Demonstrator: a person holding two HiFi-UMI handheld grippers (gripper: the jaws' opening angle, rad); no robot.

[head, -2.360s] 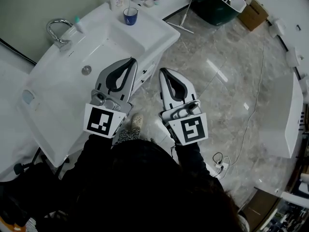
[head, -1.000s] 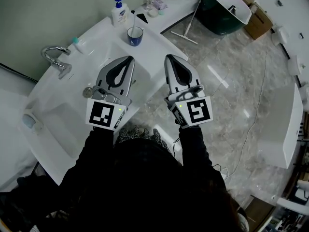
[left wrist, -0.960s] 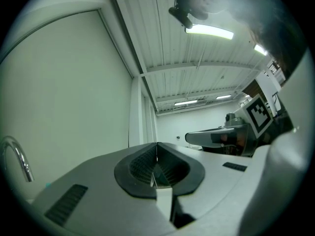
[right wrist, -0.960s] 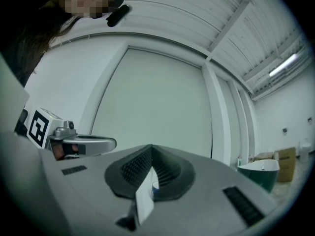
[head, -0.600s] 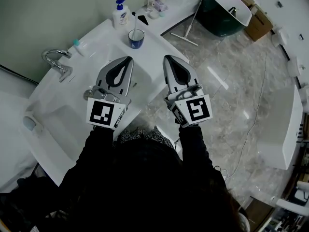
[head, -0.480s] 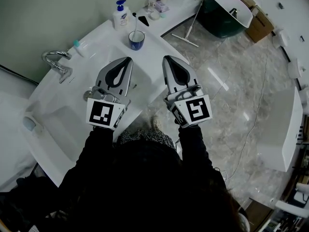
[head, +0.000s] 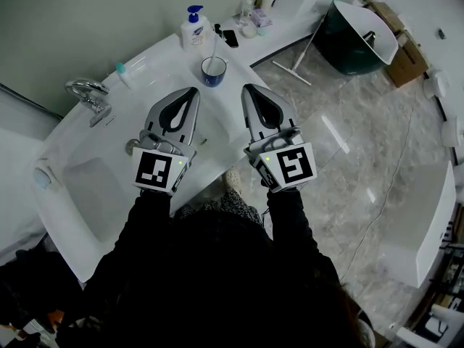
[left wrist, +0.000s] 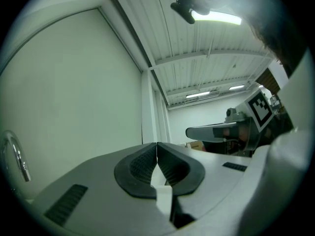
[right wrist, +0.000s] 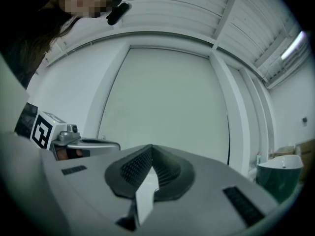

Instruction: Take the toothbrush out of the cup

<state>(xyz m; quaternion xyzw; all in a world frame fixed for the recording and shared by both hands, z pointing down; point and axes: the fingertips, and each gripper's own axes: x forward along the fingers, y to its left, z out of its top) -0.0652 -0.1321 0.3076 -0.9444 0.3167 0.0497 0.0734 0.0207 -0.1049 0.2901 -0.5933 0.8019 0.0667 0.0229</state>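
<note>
Nearest the person, the left hand-held gripper [head: 193, 93] and the right hand-held gripper [head: 249, 89] hover side by side over the white washbasin [head: 87, 187]. Each has its jaws pressed together on nothing. Their own views catch only wall and ceiling. The head view alone shows the blue cup [head: 214, 72] beyond the tips on the basin's far rim, with the toothbrush [head: 216, 49] standing in it and a soap bottle [head: 193, 29] behind.

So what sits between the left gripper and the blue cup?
Nothing: in the head view only bare white sink lies between the left gripper and the cup.
</note>
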